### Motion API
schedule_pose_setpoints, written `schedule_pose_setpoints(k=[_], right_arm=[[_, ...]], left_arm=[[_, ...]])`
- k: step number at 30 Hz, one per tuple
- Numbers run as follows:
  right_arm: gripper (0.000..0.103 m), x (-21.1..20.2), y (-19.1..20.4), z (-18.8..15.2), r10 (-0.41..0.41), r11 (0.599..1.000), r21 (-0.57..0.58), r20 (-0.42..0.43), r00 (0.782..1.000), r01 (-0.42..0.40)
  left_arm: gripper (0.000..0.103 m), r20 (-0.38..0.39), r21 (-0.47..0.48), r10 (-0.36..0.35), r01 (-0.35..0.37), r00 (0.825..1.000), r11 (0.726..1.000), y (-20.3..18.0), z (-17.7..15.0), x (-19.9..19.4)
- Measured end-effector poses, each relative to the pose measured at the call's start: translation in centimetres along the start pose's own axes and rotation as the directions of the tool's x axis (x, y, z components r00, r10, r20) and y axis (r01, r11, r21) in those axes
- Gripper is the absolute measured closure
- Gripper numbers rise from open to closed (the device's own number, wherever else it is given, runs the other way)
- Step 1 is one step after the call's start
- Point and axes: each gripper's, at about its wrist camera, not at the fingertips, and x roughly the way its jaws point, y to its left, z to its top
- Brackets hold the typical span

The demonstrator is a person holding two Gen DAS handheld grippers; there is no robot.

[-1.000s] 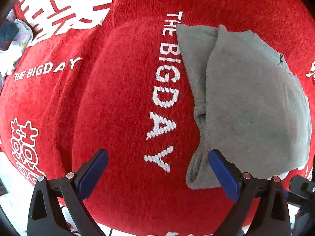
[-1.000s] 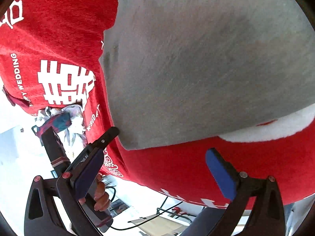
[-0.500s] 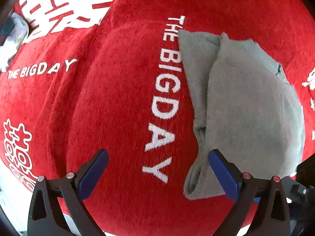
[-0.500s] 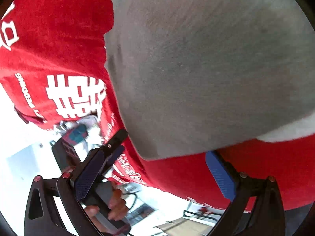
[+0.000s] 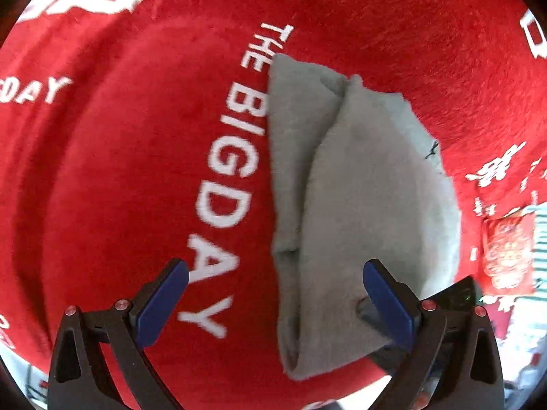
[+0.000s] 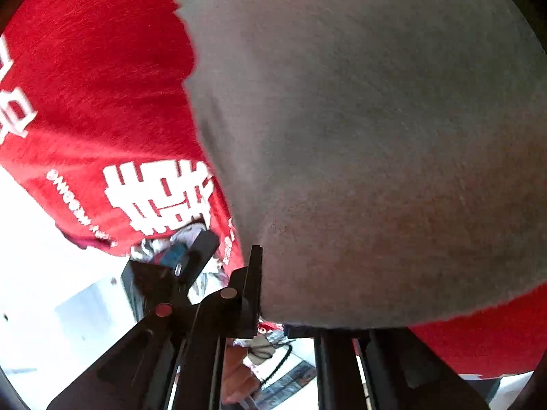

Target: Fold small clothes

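A grey folded cloth (image 5: pixel 369 205) lies on a red blanket (image 5: pixel 136 171) with white lettering. My left gripper (image 5: pixel 275 273) hovers open over the cloth's near left edge; its right finger is above the cloth and its left finger above the blanket, gripping nothing. In the right wrist view the grey cloth (image 6: pixel 376 136) fills most of the frame. My right gripper (image 6: pixel 261 283) is closing its jaws tight on the cloth's near corner, and the fabric hides one finger.
The blanket's edge (image 6: pixel 85 235) drops off to a bright white floor at lower left. A bundle of other clothes (image 6: pixel 164 253) lies past it. A red patterned packet (image 5: pixel 509 249) sits at the right. A hand (image 6: pixel 239 372) shows below.
The right gripper's jaws have shut on the grey cloth's corner; they stood wide open before. The left gripper has tipped downward and moved nearer the cloth's left edge.
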Motion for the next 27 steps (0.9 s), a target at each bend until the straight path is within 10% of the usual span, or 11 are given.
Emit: schedule_pose_setpoints(k=[9, 18, 22, 27], right_arm=[[0.093, -1.5, 4.3, 0.3, -0.052, 0.977, -0.211, -0.072, 0.996, 0.036], [0.084, -0.7, 3.0, -1.1, -0.364, 0.893, -0.338, -0.155, 0.918, 0.297], [0.040, -3.3, 4.1, -0.8, -0.430, 0.835, -0.421, -0.096, 0.898, 0.355], [0.041, -6.4, 6.1, 1.7, -0.445, 0.788, -0.456, 0.046, 0.894, 0.415]], left_arm=[[0.001, -0.074, -0.028, -0.187, 0.185, 0.980, 0.982, -2.3, 3.6, 3.4], [0.001, -0.030, 0.101, -0.062, 0.065, 0.998, 0.993, -7.3, 3.5, 4.1], [0.001, -0.015, 0.107, -0.012, 0.013, 1.000, 0.994, -7.1, 3.1, 4.5], [0.001, -0.006, 0.125, 0.039, -0.038, 0.999, 0.991, -7.2, 2.8, 4.4]])
